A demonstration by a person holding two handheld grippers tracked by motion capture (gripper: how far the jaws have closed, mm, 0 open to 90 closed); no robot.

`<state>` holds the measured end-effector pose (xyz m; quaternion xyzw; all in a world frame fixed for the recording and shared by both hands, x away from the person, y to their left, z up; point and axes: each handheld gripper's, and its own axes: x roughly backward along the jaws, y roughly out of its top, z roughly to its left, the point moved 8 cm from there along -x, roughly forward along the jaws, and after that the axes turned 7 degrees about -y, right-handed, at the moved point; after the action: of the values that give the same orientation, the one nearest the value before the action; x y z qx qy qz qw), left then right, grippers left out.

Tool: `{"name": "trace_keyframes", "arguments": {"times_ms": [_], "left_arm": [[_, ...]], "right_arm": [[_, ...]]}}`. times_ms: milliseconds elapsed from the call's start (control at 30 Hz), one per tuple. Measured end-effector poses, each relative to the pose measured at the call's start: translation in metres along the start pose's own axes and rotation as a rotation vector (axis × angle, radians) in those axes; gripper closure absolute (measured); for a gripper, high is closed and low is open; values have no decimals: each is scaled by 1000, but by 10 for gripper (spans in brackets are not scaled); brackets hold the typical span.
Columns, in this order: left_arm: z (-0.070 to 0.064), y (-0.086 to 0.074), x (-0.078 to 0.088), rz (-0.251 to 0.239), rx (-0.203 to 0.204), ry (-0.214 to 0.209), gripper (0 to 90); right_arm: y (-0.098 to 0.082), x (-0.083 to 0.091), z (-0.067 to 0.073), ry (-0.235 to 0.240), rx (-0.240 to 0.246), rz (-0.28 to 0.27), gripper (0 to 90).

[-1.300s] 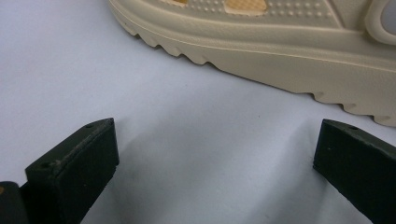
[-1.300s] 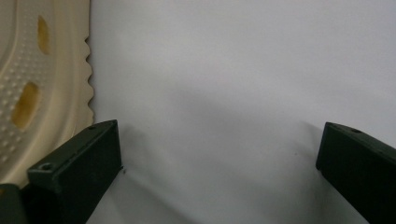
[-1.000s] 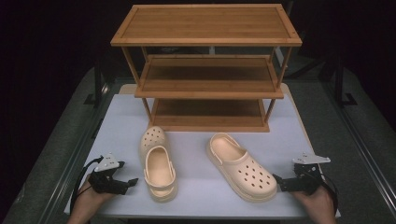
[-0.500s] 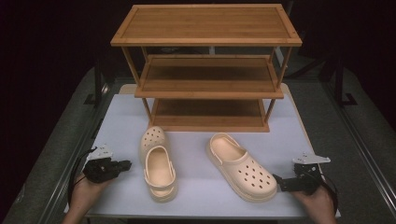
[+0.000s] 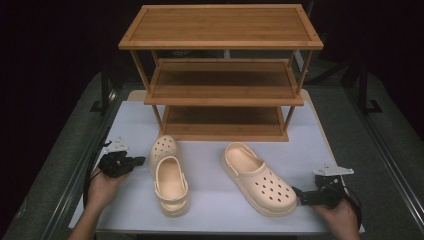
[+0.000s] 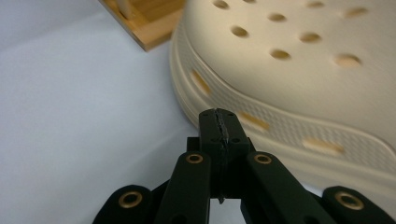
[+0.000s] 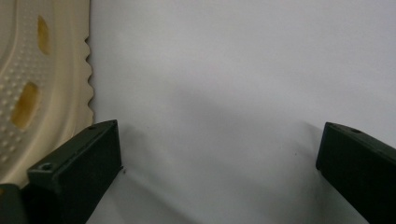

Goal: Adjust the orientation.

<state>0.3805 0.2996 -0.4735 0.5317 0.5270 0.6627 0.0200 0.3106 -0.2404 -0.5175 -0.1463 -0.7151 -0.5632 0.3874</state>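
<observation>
Clogs, a cream pair with perforated uppers, lie on the white table (image 5: 300, 145) in front of a three-tier wooden shoe rack (image 5: 222, 75). Going from the left tool (image 5: 134, 161), its jaws are pressed fully together with nothing between them, having just been closing; its tip sits just beside the left clog (image 5: 169, 175), near the toe end, without visibly touching it. In the left gripper view the closed tip (image 6: 219, 123) points at the ribbed sole edge of that clog (image 6: 299, 70), with a corner of the rack (image 6: 144, 23) beyond. The left clog lies with its toe toward the rack and heel strap toward the person. The right tool (image 5: 300, 196) has its jaws spread wide and empty, resting low by the toe of the right clog (image 5: 260, 177), which lies at an angle, toe toward the near right corner. In the right gripper view the serrated sole rim of that clog (image 7: 42, 84) runs beside one jaw, bare table (image 7: 224, 93) between the two.
</observation>
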Motion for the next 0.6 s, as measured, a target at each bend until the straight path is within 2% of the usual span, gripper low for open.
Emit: {"name": "trace_keyframes", "arguments": {"times_ms": [100,167,267,367,600], "left_arm": [[4,-1,-8,23,8,3,900],[2,2,-11,18,7,-8,900],[3,7,-14,31,-10,14,900],[3,13,-17,13,-6,4,900],[4,14,-24,11,3,-14,900]], "right_arm": [[0,0,0,0,0,0,0],[0,0,0,0,0,0,0],[0,0,0,0,0,0,0],[0,0,0,0,0,0,0],[0,0,0,0,0,1,0]]}}
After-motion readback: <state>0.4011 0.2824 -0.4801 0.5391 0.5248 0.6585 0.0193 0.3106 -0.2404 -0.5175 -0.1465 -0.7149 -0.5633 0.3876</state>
